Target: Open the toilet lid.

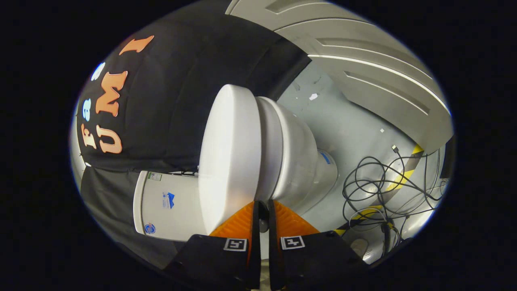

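The jaws (262, 204) are standing nearly closed, the 2 fingers (255, 226) lying almost parallel with only a thin slit showing between them. The tips are reaching the front rim of the toilet, at the seam where the lid (228, 157) is meeting the seat. Whether both fingers are pressing on the lid edge cannot be told, since the contact point is hidden behind the tips.

The view is rolled to the side, so the toilet is appearing turned on its flank. The lid is lying flat against the seat, closed, its broad white face showing to one side of the tips. The bowl (295, 153) is showing on the other side of the seam, tapering toward its base. The tank (167, 204) is sitting behind the lid, against the black cloth wall (181, 81), and is carrying a few small stickers.

Beyond the bowl, the grey floor (347, 125) is running out toward a pale panelled wall (363, 64). A tangle of black cables (375, 182) is lying on the floor well apart from the toilet, crossing a strip of yellow and black tape (404, 176).
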### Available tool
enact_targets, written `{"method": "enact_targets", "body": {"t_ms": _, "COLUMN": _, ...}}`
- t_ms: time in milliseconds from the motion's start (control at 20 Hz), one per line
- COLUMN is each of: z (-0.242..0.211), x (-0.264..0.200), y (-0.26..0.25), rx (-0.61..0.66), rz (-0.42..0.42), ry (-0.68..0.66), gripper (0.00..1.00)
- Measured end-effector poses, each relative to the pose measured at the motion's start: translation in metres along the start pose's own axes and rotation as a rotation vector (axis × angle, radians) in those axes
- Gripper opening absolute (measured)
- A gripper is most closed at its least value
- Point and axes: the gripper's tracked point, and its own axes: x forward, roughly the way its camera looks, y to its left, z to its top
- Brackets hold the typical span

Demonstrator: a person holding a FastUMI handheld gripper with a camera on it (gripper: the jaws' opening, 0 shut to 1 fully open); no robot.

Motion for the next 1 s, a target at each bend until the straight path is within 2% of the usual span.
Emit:
{"method": "enact_targets", "body": {"t_ms": 300, "z": 0.006, "x": -0.002, "y": 0.004, "rx": 0.014, "rz": -0.037, "ry": -0.059, "gripper": 0.08}}
{"method": "enact_targets", "body": {"t_ms": 550, "z": 0.001, "x": -0.011, "y": 0.017, "rx": 0.013, "rz": 0.017, "ry": -0.046, "gripper": 0.08}}
{"method": "enact_targets", "body": {"t_ms": 1000, "z": 0.015, "x": -0.029, "y": 0.062, "rx": -0.012, "rz": 0.048, "ry": -0.085, "gripper": 0.08}}
